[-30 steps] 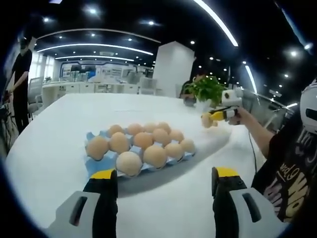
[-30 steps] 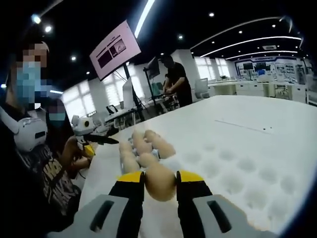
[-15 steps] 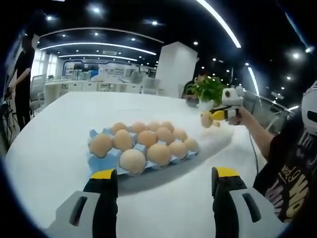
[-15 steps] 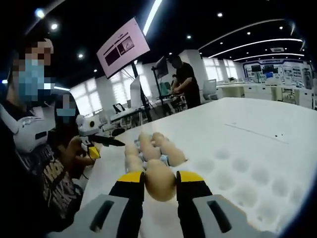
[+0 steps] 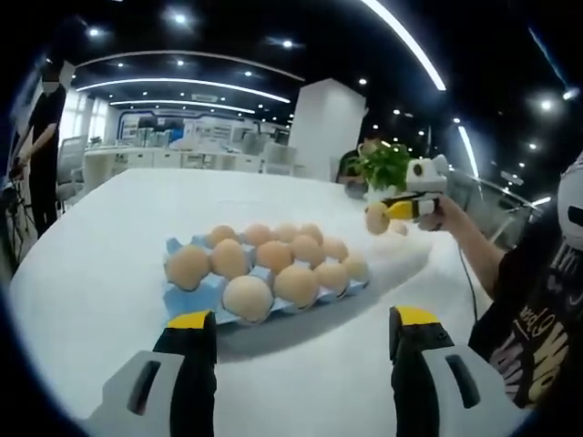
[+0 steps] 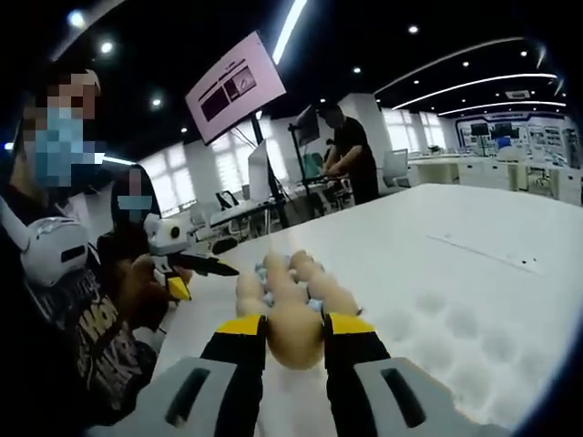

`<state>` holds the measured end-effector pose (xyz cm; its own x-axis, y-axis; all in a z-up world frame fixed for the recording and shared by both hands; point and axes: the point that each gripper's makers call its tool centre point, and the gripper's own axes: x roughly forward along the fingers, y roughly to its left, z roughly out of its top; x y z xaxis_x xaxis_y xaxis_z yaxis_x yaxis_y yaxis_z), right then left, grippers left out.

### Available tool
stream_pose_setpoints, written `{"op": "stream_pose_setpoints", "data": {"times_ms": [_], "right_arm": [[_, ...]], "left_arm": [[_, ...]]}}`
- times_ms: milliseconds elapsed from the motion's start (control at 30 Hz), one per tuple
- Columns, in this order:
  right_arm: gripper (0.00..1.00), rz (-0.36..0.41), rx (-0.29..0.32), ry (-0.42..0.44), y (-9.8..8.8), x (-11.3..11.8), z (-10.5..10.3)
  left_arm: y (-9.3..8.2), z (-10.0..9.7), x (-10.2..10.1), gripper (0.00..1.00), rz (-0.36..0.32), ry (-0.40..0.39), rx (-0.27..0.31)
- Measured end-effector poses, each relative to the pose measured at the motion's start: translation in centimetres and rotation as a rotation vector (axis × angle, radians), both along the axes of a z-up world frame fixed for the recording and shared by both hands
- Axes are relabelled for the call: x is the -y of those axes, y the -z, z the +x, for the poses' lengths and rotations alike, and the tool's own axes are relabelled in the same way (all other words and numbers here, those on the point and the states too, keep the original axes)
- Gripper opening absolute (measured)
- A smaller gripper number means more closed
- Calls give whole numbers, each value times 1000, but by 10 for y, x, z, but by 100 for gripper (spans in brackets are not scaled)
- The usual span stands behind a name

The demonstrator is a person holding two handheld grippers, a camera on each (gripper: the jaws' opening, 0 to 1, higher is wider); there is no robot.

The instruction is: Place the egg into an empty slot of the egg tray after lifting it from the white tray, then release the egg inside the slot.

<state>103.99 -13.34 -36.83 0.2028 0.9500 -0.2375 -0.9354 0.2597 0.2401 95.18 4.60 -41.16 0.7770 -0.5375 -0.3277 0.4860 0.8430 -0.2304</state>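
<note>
A blue egg tray (image 5: 182,296) holding several brown eggs lies on the white table ahead of my left gripper (image 5: 296,332), which stands open with nothing between its jaws. My right gripper (image 6: 294,326) is shut on a brown egg (image 6: 294,333), held in the air short of the egg tray (image 6: 293,280). The white tray (image 6: 455,337) with its round dimples spreads to the right below it. In the left gripper view the right gripper (image 5: 390,211) comes in from the right with the egg (image 5: 376,218), above the white tray (image 5: 401,259).
The person holding the grippers is at the left (image 6: 64,300), their hand gripping the left gripper (image 6: 182,264). Another person (image 6: 351,155) stands at a far desk. A potted plant (image 5: 381,166) stands at the table's far end. The white table (image 5: 109,218) stretches wide around the tray.
My right gripper has carried the egg nearer to the egg tray, which now lies straight ahead of it. The left gripper holds almost still, still open.
</note>
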Motion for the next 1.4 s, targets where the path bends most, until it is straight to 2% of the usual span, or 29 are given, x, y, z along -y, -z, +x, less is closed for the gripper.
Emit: {"op": "stream_pose_setpoints", "data": {"times_ms": [267, 800, 1400], "right_arm": [[26, 12, -1, -38, 0, -21, -3], [26, 22, -2, -79, -1, -47, -5], [26, 48, -9, -91, -2, -78, -9]], "left_arm": [[0, -1, -1, 79, -3, -4, 0], [-1, 1, -5, 77, -8, -18, 1], [-13, 5, -1, 73, -26, -17, 45]]}}
